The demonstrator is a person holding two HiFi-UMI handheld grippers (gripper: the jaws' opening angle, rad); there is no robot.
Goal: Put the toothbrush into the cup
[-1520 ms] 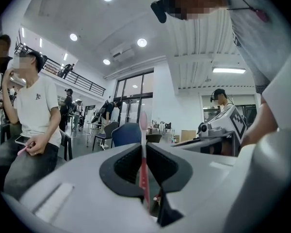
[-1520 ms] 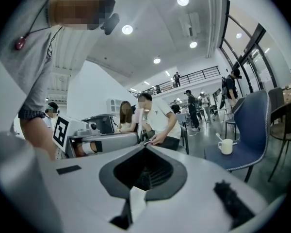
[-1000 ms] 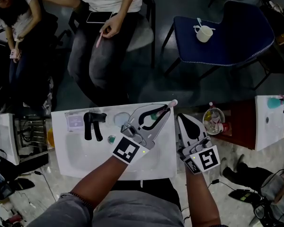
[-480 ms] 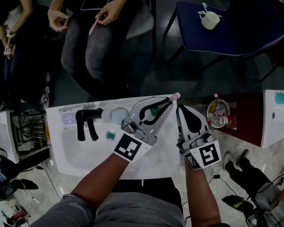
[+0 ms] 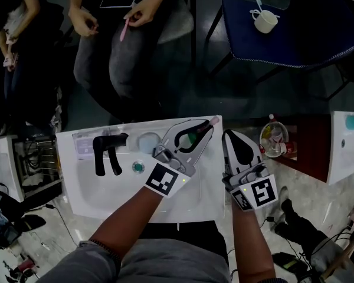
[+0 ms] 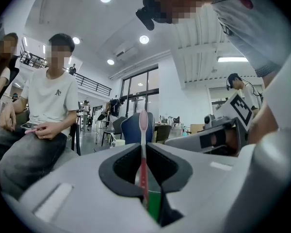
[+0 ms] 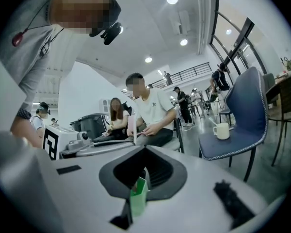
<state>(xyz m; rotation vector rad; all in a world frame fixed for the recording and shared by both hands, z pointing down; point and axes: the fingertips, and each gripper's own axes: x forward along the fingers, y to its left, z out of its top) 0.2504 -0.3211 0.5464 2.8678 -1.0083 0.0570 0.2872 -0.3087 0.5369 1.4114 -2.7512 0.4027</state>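
Observation:
My left gripper (image 5: 207,128) is shut on a pink toothbrush (image 5: 213,121) over the back right part of the white sink (image 5: 88,187). In the left gripper view the toothbrush (image 6: 143,130) stands upright between the jaws of my left gripper (image 6: 144,152), bristle end past the tips. My right gripper (image 5: 230,135) is shut and holds nothing, just right of the sink; in the right gripper view its jaws (image 7: 144,152) meet. A white mug (image 5: 265,20) with something in it sits on a blue chair (image 5: 295,34) far ahead, also seen as the mug (image 7: 221,130).
A black tap (image 5: 106,153), a pale round cup-like thing (image 5: 148,141) and a green drain (image 5: 138,167) are on the sink. A clear container (image 5: 273,140) with several items stands on a red stool at the right. Seated people (image 5: 130,16) are ahead.
Both grippers have sunk a little toward the sink, the left still shut on the toothbrush. The seated people have shifted their hands.

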